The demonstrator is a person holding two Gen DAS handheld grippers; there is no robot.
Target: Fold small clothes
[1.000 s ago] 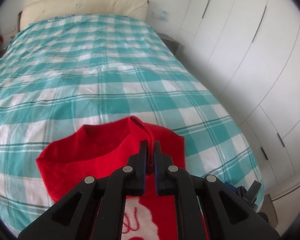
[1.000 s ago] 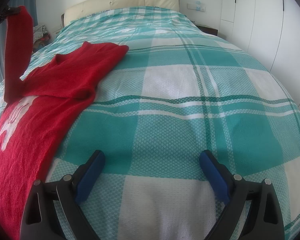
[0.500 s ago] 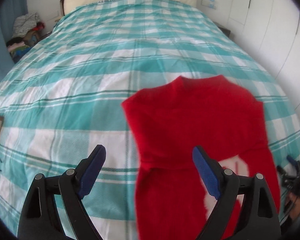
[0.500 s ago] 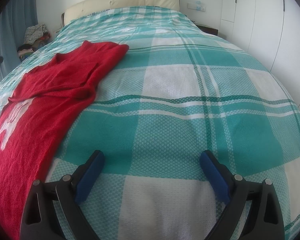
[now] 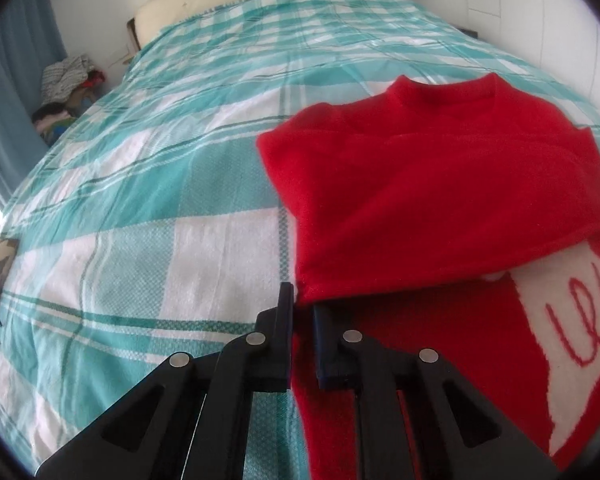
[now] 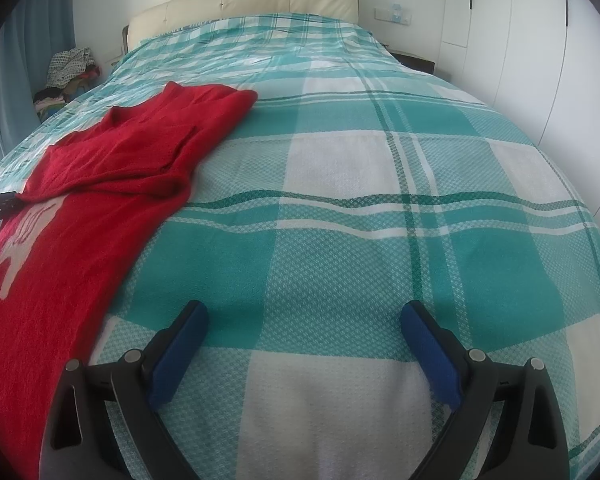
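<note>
One red sweater (image 5: 440, 200) lies flat on the left half of the bed's teal-and-white checked cover (image 6: 360, 220), its sleeves folded across the chest above a white motif with red script. The left tongs (image 5: 302, 312) are pressed together on the sweater's left edge, pinching the fabric just below the folded sleeve. Well apart to the right, the right tongs (image 6: 304, 344) hang spread wide over bare cover, blue pads (image 6: 180, 344) empty.
</note>
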